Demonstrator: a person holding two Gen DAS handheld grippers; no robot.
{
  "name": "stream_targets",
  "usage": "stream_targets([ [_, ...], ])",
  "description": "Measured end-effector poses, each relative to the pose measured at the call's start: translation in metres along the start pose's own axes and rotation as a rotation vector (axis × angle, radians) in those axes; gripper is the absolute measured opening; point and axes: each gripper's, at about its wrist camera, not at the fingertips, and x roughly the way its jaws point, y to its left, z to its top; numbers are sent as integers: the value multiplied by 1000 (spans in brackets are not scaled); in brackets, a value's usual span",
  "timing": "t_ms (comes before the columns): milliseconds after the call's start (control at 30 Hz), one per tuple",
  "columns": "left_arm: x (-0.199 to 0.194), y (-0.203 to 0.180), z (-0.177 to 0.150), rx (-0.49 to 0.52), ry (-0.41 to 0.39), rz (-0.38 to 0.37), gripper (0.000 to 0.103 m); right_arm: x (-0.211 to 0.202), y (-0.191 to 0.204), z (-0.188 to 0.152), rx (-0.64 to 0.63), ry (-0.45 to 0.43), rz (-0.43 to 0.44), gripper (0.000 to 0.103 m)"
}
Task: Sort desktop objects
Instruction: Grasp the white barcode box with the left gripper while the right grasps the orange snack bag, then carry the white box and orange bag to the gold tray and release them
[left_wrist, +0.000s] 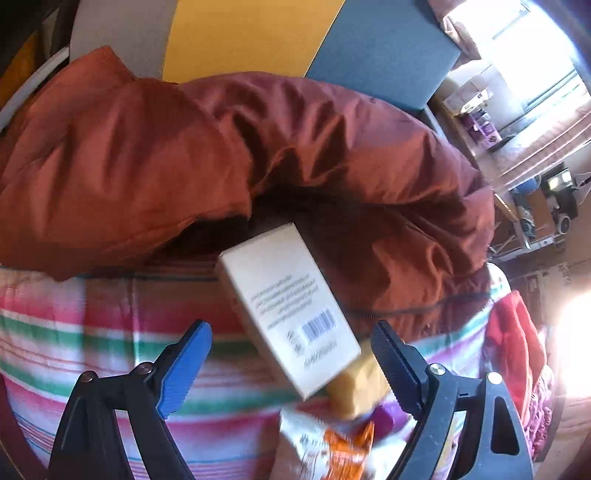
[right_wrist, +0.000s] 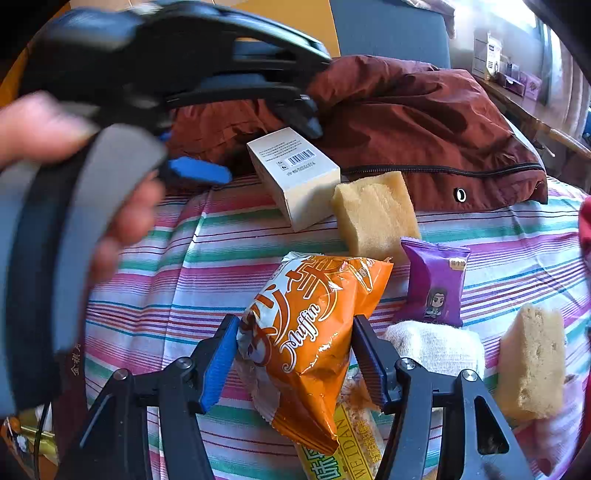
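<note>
A cream cardboard box (left_wrist: 288, 306) with a barcode lies on the striped cloth (left_wrist: 74, 332), between the wide-open jaws of my left gripper (left_wrist: 291, 343), untouched. It also shows in the right wrist view (right_wrist: 295, 173), with the left gripper (right_wrist: 258, 155) around it. My right gripper (right_wrist: 295, 354) has its jaws on both sides of an orange Muffin snack bag (right_wrist: 314, 332), seemingly gripping it. A yellow sponge (right_wrist: 376, 214), a purple snack packet (right_wrist: 436, 280), a white cloth (right_wrist: 436, 347) and a second sponge (right_wrist: 532, 362) lie nearby.
A rust-red jacket (left_wrist: 258, 147) lies bunched behind the box. A yellow packet (right_wrist: 347, 443) lies under the orange bag. Red fabric (left_wrist: 513, 332) is at the right edge. Shelves and a window stand far right.
</note>
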Motion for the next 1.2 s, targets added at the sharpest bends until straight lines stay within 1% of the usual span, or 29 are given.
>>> stream_targets([
  [133,18,-8,7,0,29,17,90,1,-2,0,5,0,6,62],
  [167,23,-8,8,-5,34,33,90,1,-4,1,6,0,8,62],
  [233,29,-4,6,-1,43,69,86,1,-5,0,4,-1,9,62],
  [267,31,-1,4,8,47,76,82,1,-5,0,3,-2,9,63],
  [300,32,1,2,19,51,73,73,1,-6,0,3,-3,9,63],
  [333,33,4,-2,50,57,83,70,1,-6,0,2,-4,9,63],
  [400,31,8,-6,95,43,78,58,1,-6,0,-4,-5,6,63],
  [433,29,11,-7,108,39,71,56,1,-3,-1,-25,-5,-4,63],
  [467,27,15,-9,120,33,67,52,1,-1,-2,-33,-11,-10,63],
  [500,24,19,-11,126,32,66,51,1,-1,-2,-34,-11,-14,63],
  [600,16,34,-19,147,27,49,51,-1,2,-3,-30,-18,-6,62],
  [733,2,54,-35,184,7,77,51,-2,3,-4,-42,-19,-11,62],
  [800,-5,61,-50,233,-1,99,51,-3,6,-5,-57,-22,-20,62],
  [933,-17,68,-79,290,-19,129,50,-2,17,-6,-88,-30,-40,62],
  [1067,-35,77,-108,292,-59,120,50,-4,16,-8,-107,-35,-42,61],
  [1133,-47,81,-119,297,-92,121,50,-3,16,-8,-101,-37,-30,60],
  [1200,-62,77,-134,291,-118,107,50,-3,17,-8,-100,-36,-10,60],
])
